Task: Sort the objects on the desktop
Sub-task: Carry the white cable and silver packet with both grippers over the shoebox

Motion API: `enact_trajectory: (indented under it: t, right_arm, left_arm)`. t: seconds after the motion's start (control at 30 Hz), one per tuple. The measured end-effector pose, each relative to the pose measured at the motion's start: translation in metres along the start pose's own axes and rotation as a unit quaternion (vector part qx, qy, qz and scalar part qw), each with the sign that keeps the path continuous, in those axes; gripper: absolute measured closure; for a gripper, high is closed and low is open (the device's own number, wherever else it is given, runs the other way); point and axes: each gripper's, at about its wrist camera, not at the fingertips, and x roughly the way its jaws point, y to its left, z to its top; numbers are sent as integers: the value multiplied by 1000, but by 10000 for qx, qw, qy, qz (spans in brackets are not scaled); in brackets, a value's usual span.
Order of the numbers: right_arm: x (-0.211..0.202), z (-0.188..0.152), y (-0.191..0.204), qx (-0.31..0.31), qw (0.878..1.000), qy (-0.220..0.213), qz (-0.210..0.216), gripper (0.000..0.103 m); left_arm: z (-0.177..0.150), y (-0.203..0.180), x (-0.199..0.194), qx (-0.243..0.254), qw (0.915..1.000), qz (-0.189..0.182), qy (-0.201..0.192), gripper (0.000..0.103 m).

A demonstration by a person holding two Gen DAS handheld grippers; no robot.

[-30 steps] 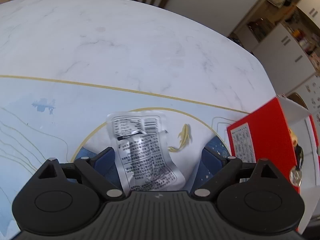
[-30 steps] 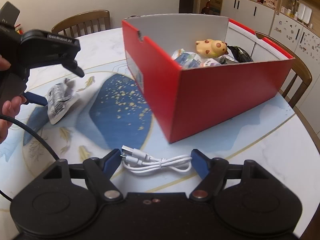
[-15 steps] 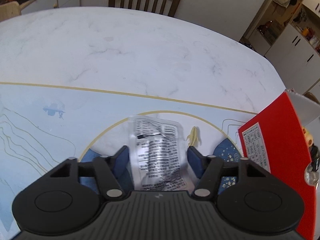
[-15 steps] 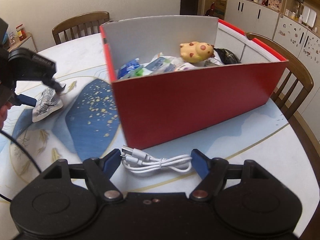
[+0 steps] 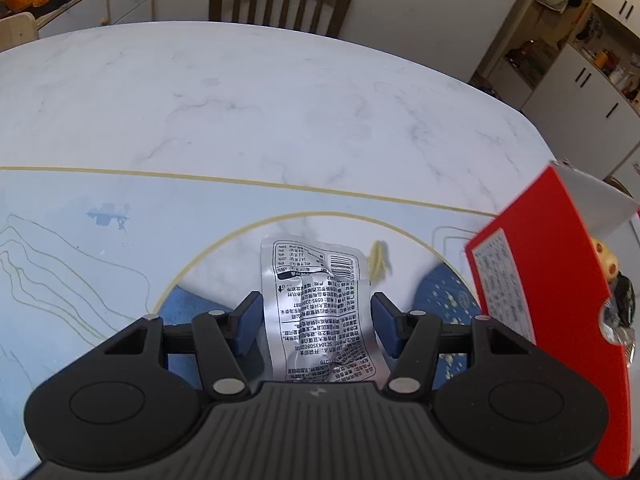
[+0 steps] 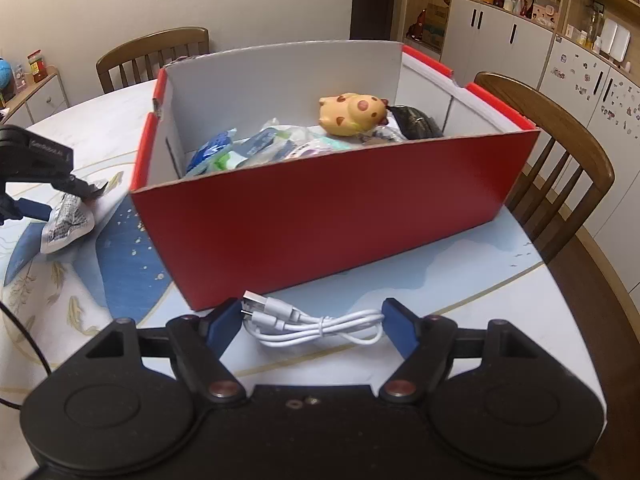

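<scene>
Left gripper [image 5: 316, 322] fingers apart, foil packet [image 5: 320, 312] straddled on surface for pinch; contact cannot be told. Right gripper [image 6: 312, 326] fingers wide apart around coiled white cable [image 6: 316, 322]. Red box [image 6: 332, 208] at 12 o'clock of cable, judged sorting destination.

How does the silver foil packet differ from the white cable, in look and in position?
The silver foil packet is flat, crinkled and printed with black text; the white USB cable is a plain coiled bundle. The packet lies left of the red cardboard box, the cable in front of it. Both sit outside the box, each between an open gripper's blue pads.
</scene>
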Motion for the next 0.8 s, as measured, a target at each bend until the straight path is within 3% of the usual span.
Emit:
enact_trajectory:
  t: [0.47,0.8]
  right_arm:
    - [-13,14,-26,-104,9998,-161,60,27]
    - [-33,19,-37,-253,9992,-266,147,27]
  left_arm:
    - [-32,-15,-48,584,9974,-400,-95,46]
    - [-50,-26,-88,740,9953,-624,-83,46]
